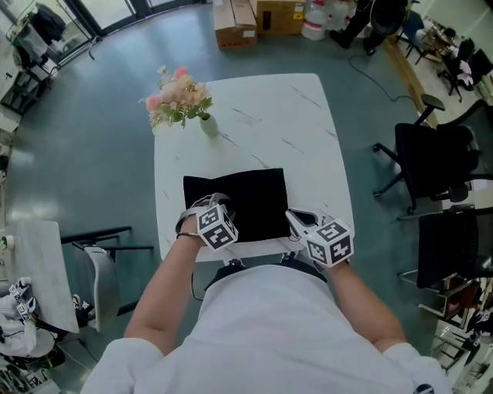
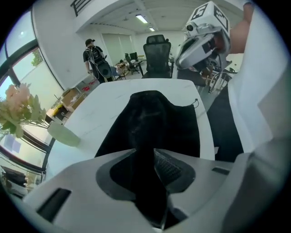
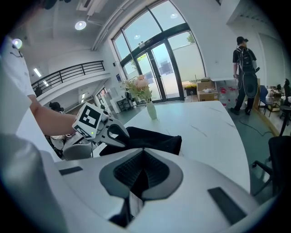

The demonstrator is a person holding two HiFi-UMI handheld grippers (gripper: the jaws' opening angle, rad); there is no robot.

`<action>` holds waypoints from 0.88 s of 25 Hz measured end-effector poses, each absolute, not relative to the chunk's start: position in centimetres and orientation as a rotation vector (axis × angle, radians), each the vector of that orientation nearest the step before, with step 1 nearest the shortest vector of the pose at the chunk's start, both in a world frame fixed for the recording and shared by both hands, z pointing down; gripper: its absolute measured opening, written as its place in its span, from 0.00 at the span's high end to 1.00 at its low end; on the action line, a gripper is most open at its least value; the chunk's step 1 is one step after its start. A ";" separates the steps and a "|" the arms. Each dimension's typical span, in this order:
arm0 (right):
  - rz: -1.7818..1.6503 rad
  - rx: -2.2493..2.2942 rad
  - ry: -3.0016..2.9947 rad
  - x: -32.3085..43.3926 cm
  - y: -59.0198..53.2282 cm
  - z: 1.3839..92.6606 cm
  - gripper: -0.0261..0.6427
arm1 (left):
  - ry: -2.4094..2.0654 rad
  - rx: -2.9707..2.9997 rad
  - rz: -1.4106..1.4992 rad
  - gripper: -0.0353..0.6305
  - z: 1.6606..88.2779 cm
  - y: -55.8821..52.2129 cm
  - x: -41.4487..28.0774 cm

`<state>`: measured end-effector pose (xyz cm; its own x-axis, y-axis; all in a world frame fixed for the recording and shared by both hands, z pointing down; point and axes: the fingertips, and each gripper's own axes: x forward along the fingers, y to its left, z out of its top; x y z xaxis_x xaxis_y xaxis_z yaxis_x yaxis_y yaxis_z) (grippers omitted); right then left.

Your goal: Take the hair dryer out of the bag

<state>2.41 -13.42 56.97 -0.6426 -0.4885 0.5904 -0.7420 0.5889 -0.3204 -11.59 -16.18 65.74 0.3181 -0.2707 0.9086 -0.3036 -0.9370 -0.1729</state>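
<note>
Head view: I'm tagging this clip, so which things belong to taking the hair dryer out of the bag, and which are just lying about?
Job: black bag, left gripper, right gripper; the hair dryer itself isn't visible.
Lying about: flower vase, office chairs, cardboard boxes.

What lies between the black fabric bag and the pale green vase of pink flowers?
Nothing: the head view shows only bare white, grey-veined tabletop between the black fabric bag and the pale green vase.
</note>
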 end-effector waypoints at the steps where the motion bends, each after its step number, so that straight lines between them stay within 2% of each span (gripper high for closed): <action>1: 0.776 0.989 -2.374 2.6 -13.4 57.0 0.94 | -0.525 2.515 1.753 0.75 66.1 -15.9 -11.7; 7: 0.791 1.005 -2.362 3.8 -13.2 57.5 0.94 | -0.515 2.482 1.908 0.75 67.7 -16.2 -12.6; 9: 0.789 1.009 -2.362 4.1 -13.4 57.4 0.94 | -0.543 2.481 1.902 0.80 67.6 -16.5 -12.6; 13: 0.784 1.009 -2.364 4.2 -13.7 57.2 0.94 | -0.601 2.470 1.806 0.89 66.8 -16.9 -12.8; 22: 0.765 0.991 -2.356 3.7 -14.5 57.9 0.94 | -0.767 2.483 1.505 0.91 63.7 -17.0 -16.0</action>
<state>3.73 -14.51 57.88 -0.6291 -0.4892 0.6041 -0.7508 0.5836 -0.3093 -16.03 -16.99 63.68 0.3700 -0.3513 0.8600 -0.4895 -0.8605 -0.1409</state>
